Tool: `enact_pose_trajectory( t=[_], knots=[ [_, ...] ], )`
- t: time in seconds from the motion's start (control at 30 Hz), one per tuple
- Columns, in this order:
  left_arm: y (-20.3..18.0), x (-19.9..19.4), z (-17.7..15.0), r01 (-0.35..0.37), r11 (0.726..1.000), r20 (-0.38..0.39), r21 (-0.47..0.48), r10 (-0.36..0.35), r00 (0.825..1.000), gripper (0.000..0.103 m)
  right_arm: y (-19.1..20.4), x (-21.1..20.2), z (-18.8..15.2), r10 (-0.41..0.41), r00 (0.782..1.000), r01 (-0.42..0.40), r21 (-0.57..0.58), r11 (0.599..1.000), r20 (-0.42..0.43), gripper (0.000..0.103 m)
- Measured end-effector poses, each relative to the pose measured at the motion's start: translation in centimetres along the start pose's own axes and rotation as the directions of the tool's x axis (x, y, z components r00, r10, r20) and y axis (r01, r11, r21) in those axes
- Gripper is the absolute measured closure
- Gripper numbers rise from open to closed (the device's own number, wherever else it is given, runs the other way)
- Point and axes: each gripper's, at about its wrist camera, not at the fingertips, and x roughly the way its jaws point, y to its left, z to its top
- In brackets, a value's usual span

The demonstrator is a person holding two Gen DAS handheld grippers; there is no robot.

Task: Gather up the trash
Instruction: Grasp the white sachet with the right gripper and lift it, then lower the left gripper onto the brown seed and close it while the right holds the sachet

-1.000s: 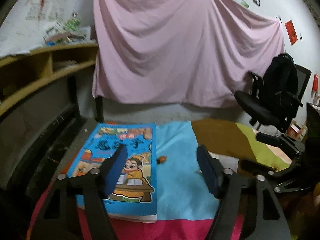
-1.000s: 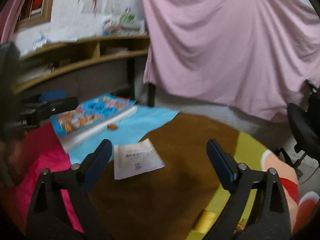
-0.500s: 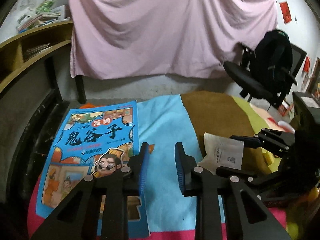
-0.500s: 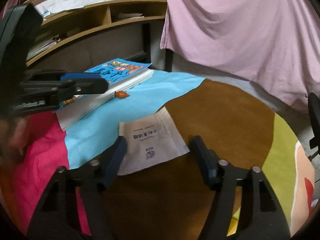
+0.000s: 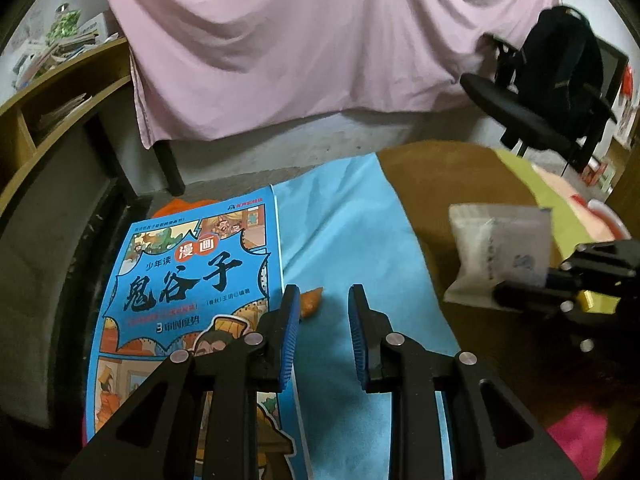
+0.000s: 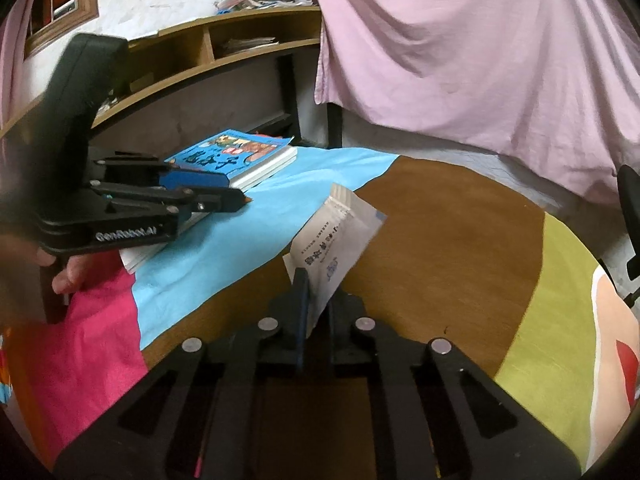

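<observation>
My right gripper (image 6: 316, 304) has its jaws pinched on a white wrapper (image 6: 334, 240), which stands tilted up off the brown patch of the cloth (image 6: 448, 240). My left gripper (image 5: 324, 320) holds its jaws spread a little apart, hovering over the blue stretch, with a small orange scrap (image 5: 311, 302) lying just beyond the tips, beside the edge of a blue comic book (image 5: 192, 280). The book lies flat on the left part of the surface, near its far edge.

The cloth is a patchwork: pink nearest me, then blue, brown in the middle, yellow-green to the right. Behind it a pink sheet (image 5: 320, 48) hangs across the far wall. To the left a wooden shelf (image 6: 224, 40) carries stacked papers. At the far right stands a black office chair (image 5: 540, 104) with a dark bag on its back.
</observation>
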Motion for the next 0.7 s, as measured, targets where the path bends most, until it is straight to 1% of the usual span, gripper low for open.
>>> enact_pose_trajectory(
  t=[0.1,0.23,0.4,0.5,0.57,0.63,0.7],
  knots=[
    [-0.3,0.8,0.1,-0.020,1.000,-0.022,0.013,0.021,1.000,0.082,-0.4,-0.3,0.0,0.002,1.000,-0.002,0.016,1.000,0.008,0.066],
    [-0.2,1.4,-0.1,-0.027,1.000,-0.044,0.015,0.028,0.999,0.082,-0.8,-0.5,0.0,0.006,1.000,-0.007,0.030,1.000,0.015,0.067],
    [-0.6,2.2,-0.2,-0.047,0.998,-0.074,0.050,0.051,0.996,0.083,-0.8,-0.5,0.0,0.005,1.000,-0.006,0.038,0.999,0.020,0.067],
    [-1.0,2.5,-0.5,-0.072,0.995,-0.081,0.068,0.078,0.994,0.084,-0.9,-0.6,-0.2,-0.001,1.000,0.000,0.043,0.999,0.023,0.067],
    [-1.3,2.5,-0.7,-0.091,0.993,-0.082,0.077,0.098,0.992,0.092,-0.8,-0.8,-0.2,-0.006,1.000,0.005,0.047,0.999,0.026,0.068],
    [-1.4,2.5,-0.9,-0.116,0.990,-0.080,0.086,0.123,0.989,0.097,-0.7,-1.2,-0.3,-0.012,0.999,0.010,0.050,0.999,0.030,0.068],
    [-1.1,2.3,-1.1,-0.106,0.992,-0.080,0.068,0.111,0.991,0.098,-0.7,-1.5,-0.4,-0.016,0.999,0.014,0.053,0.998,0.032,0.068]
  ],
)
